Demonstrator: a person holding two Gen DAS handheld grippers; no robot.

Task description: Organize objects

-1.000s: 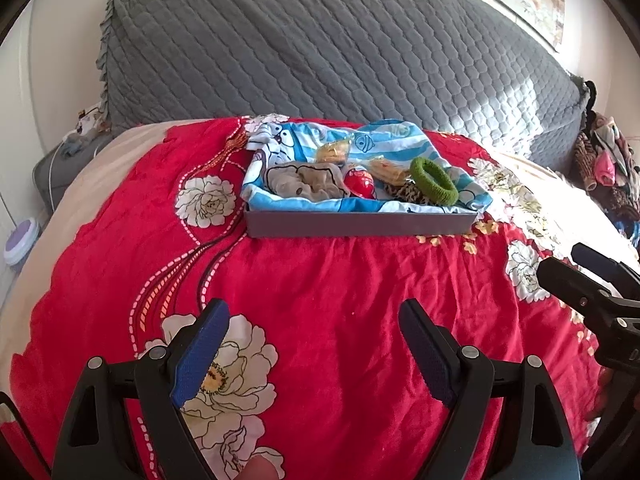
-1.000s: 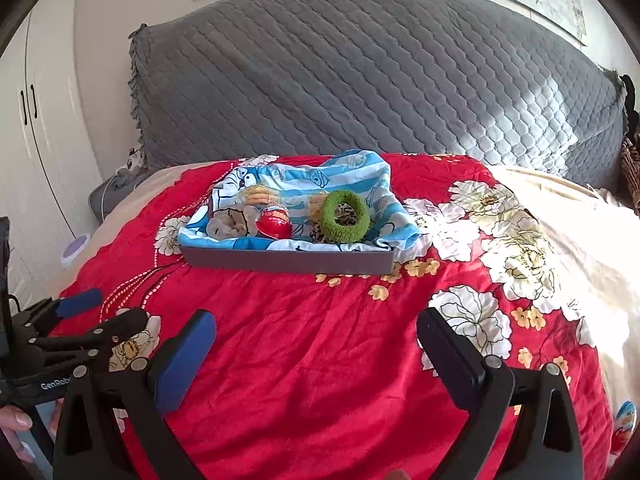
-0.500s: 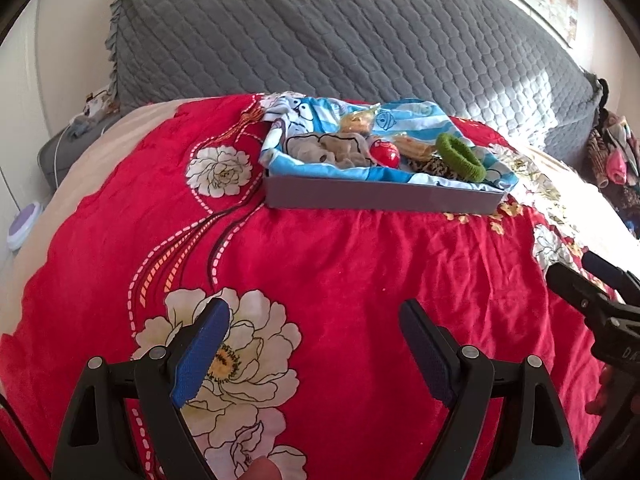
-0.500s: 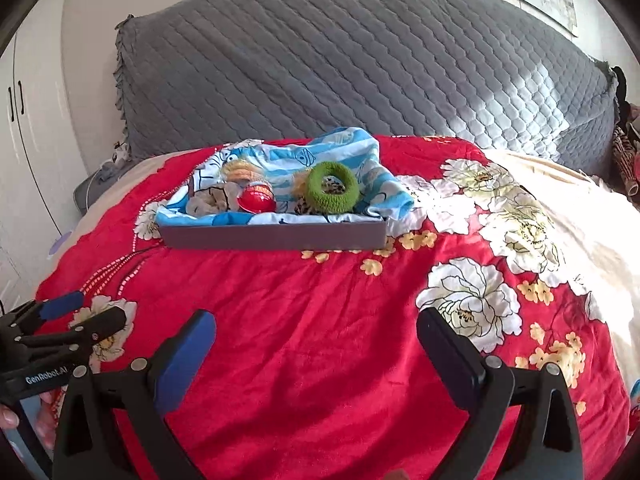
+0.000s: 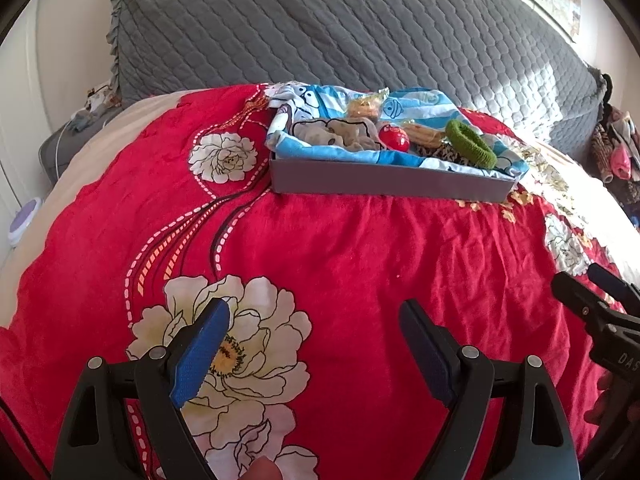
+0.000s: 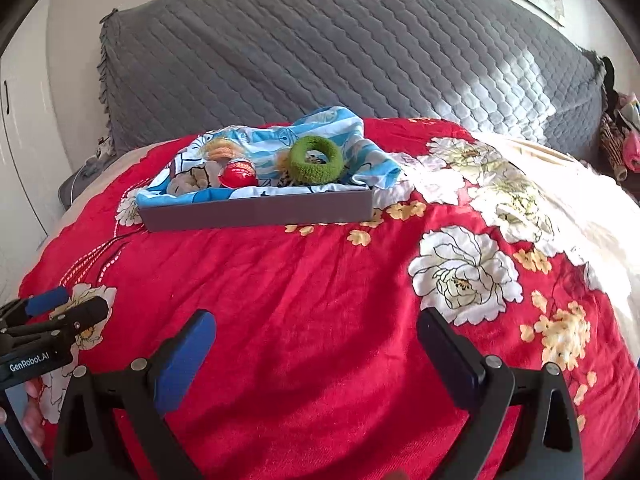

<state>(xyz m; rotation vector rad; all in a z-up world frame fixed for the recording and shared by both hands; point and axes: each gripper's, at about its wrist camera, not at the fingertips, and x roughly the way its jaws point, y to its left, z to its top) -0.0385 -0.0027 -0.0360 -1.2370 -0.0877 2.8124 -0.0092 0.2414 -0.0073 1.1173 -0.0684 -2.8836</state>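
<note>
- The left gripper (image 5: 314, 322) has its jaws spread wide with nothing between them, just hanging over the red floral bedspread (image 5: 340, 248). One pad is a dimpled bright blue, the other looks darker because it sits in shade.
- The right gripper (image 6: 316, 334) is the same deal: jaws well apart, empty, bare red cloth under the gap.
- Each camera catches the other tool at its edge. The right wrist view shows the left one low on the left with white lettering "GenRobot.AI", plus a bit of a hand (image 6: 30, 416) below it. The left wrist view only gets a clipped "DAS" on the other gripper's body.
- The task stuff is all further up the bed in a shallow grey box (image 6: 260, 212) with flat card-like walls, lined with a blue and white cartoon cloth (image 6: 276, 136) that spills over the rim.
- Inside: a fuzzy green ring (image 6: 316, 160), a shiny red ball (image 6: 239, 174) with some print too small to read, a crumpled spotted beige fabric (image 5: 340, 136) and a crinkly snack packet (image 5: 362, 108).
- The green ring shows as a full circle in the right view, and lies nearly edge-on in the left view.
- Behind it all is a quilted grey headboard cover (image 5: 340, 28). Only the right view shows a white cupboard door (image 6: 20, 152).
</note>
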